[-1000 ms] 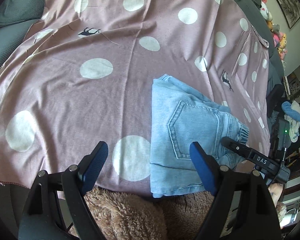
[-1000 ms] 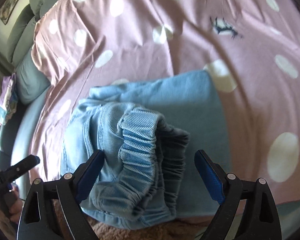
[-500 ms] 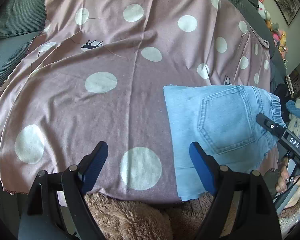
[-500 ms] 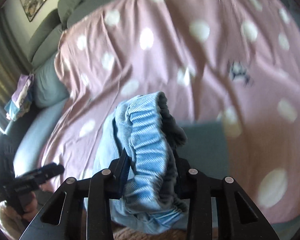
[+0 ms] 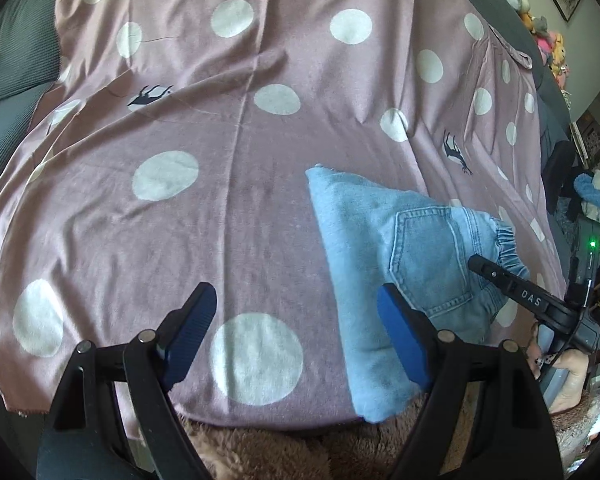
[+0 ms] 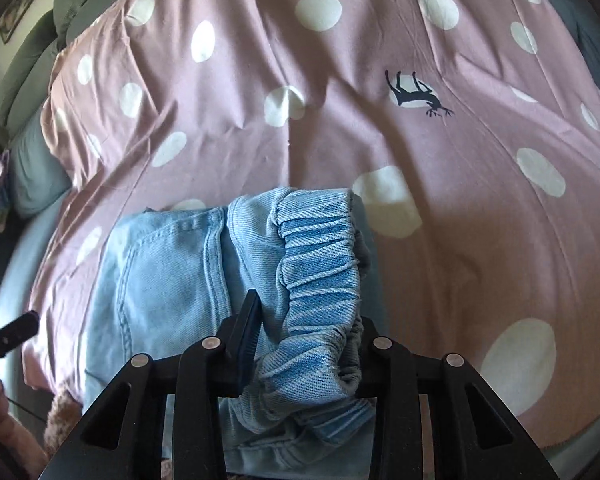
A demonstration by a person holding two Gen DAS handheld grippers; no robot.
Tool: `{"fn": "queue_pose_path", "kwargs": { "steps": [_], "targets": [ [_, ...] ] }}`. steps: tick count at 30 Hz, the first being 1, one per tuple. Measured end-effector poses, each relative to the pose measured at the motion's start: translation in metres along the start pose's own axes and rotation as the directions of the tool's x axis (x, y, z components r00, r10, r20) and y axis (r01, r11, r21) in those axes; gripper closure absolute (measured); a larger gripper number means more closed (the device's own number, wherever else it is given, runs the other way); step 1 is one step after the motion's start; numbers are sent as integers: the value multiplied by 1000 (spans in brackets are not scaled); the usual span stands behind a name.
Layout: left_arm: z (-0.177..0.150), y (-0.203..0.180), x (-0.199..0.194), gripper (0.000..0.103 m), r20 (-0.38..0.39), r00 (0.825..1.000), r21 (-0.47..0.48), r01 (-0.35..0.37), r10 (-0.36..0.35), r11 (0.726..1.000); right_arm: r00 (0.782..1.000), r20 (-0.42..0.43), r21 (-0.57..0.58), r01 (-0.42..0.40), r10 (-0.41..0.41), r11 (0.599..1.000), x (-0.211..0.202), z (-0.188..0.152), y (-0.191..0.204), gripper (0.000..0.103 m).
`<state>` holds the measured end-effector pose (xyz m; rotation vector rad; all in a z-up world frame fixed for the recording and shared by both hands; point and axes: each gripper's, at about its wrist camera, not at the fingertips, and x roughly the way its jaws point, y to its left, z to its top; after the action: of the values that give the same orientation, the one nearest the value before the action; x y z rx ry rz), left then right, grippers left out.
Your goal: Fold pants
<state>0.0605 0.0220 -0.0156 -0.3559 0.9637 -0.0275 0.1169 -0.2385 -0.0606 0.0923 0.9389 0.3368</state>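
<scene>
Denim pants [image 5: 404,256], light blue, already folded small, lie on pink polka-dot sheet [image 5: 236,128] at near right of left-wrist view, back pocket [image 5: 428,256] up, elastic waistband [image 6: 320,264] toward right. Right tool [image 6: 304,344] clamped on waistband: jaws nearly closed w/ gathered elastic bunched between them, fabric rising off the sheet there. Left tool [image 5: 296,332] wide open, holds nothing, hovering over bare sheet just left of pants, near edge. Brown fleece [image 5: 260,452] shows under sheet's near hem. Judgement: task late-stage, prob. last fold or repositioning. Risks: grip is on waistband only, so lifting or swinging may let lower layers sag & fold fall open; thick elastic could slip from pads if pulled fast; bundle sits near sheet's near edge, so a drag toward the person may tip it off; loose sheet may wrinkle & ride along w/ denim.
</scene>
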Motion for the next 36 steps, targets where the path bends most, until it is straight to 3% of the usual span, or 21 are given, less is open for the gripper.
{"fn": "queue_pose_path", "kwargs": {
  "steps": [2, 4, 6, 8, 11, 13, 17, 26, 36],
  "targets": [
    [8, -5, 10, 39, -6, 1000, 9, 25, -25, 1000, 1000, -1, 6, -8, 8, 1000, 1, 0, -2, 68],
    [17, -9, 24, 65, -26, 998, 11, 50, -50, 999, 1000, -1, 23, -21, 21, 1000, 2, -2, -5, 68],
    [23, -13, 39, 77, -50, 995, 7, 90, -90, 996, 1000, -1, 40, -24, 24, 999, 3, -3, -8, 64],
    [26, -16, 54, 78, -82, 987, 3, 139, -139, 990, 1000, 2, 36, -21, 21, 999, 2, -5, -7, 63],
    [17, -23, 73, 78, -134, 988, 23, 82, -78, 996, 1000, 5, 32, -17, 17, 999, 2, -6, -7, 62],
    [8, -27, 77, 75, -130, 991, 61, 40, -31, 997, 1000, 4, 32, -20, 20, 999, 3, -6, -8, 61],
    [-5, -31, 70, 74, -107, 994, 95, 14, -4, 995, 999, 1, 46, -32, 32, 998, 5, -9, -12, 56],
    [-24, -16, 62, 71, -163, 983, 17, 86, -82, 996, 1000, -12, 39, -1, 2, 999, 5, -12, -8, 55],
    [-40, -15, 52, 70, -176, 981, 16, 91, -87, 996, 996, -18, -25, 87, -88, 996, -7, -22, 0, 52]
  ]
}}
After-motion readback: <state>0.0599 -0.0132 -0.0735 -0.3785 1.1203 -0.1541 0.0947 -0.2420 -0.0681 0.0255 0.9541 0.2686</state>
